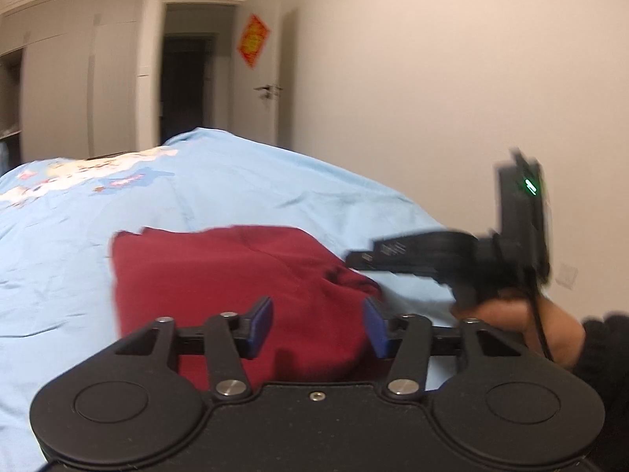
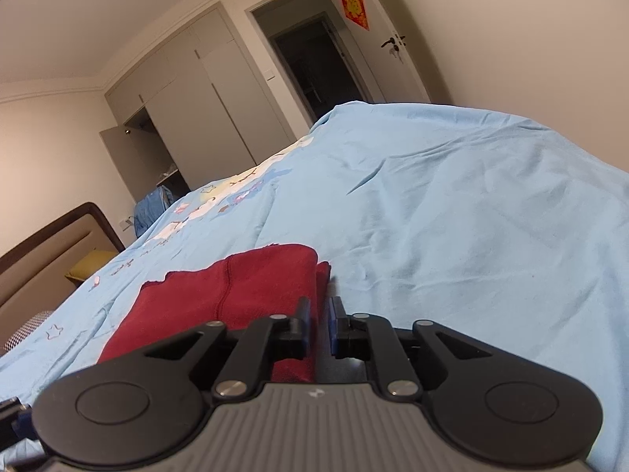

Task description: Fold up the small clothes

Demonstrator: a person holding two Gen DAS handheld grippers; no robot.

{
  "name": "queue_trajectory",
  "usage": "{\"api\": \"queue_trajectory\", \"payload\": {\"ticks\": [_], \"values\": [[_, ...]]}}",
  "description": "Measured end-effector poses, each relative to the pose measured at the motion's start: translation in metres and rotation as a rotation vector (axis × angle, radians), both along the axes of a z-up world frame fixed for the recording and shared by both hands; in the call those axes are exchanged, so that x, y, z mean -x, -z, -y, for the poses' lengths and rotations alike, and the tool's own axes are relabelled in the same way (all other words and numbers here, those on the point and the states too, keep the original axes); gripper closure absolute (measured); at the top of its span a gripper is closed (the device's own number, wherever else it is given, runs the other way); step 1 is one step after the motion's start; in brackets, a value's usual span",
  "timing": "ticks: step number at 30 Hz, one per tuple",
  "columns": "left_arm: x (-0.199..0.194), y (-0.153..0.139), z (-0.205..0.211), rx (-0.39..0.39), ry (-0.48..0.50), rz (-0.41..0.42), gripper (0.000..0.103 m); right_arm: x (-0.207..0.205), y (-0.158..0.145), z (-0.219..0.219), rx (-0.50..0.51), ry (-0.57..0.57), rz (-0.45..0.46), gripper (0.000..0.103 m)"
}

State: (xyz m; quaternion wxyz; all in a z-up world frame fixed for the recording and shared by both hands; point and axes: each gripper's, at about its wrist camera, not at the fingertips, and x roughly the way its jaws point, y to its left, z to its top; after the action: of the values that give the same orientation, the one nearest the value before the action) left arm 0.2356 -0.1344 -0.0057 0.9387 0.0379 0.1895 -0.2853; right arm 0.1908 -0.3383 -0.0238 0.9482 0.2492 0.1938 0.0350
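Note:
A dark red garment [image 1: 220, 275] lies folded on the light blue bed cover [image 1: 275, 188]. My left gripper [image 1: 318, 324] hovers open over the garment's near edge, nothing between its blue pads [image 1: 259, 326]. In the left wrist view a hand [image 1: 511, 318] holds my right gripper [image 1: 354, 257], blurred, its tip at the bunched right edge of the garment. In the right wrist view my right gripper [image 2: 320, 326] has its fingers [image 2: 304, 324] drawn close, and the folded right edge of the red garment [image 2: 251, 291] runs into the narrow gap.
The bed cover [image 2: 452, 216] stretches wide to the right and far side. A headboard [image 2: 47, 259] stands at the left, wardrobes [image 2: 196, 118] and a dark doorway [image 2: 314, 63] behind. A plain wall [image 1: 452, 98] rises beside the bed.

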Motion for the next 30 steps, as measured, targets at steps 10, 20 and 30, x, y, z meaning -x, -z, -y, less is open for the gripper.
{"api": "queue_trajectory", "payload": {"ticks": [10, 20, 30], "values": [[-0.034, -0.001, -0.047, 0.064, -0.352, -0.139, 0.019, 0.006, -0.004, -0.016, -0.023, -0.035, 0.009, 0.028], [-0.050, 0.016, -0.072, 0.069, -0.412, -0.278, 0.012, 0.029, 0.016, -0.038, 0.046, -0.007, -0.016, 0.055], [-0.051, 0.022, -0.074, 0.062, -0.419, -0.296, 0.010, 0.048, -0.003, -0.049, 0.139, 0.037, 0.027, 0.054]]}}
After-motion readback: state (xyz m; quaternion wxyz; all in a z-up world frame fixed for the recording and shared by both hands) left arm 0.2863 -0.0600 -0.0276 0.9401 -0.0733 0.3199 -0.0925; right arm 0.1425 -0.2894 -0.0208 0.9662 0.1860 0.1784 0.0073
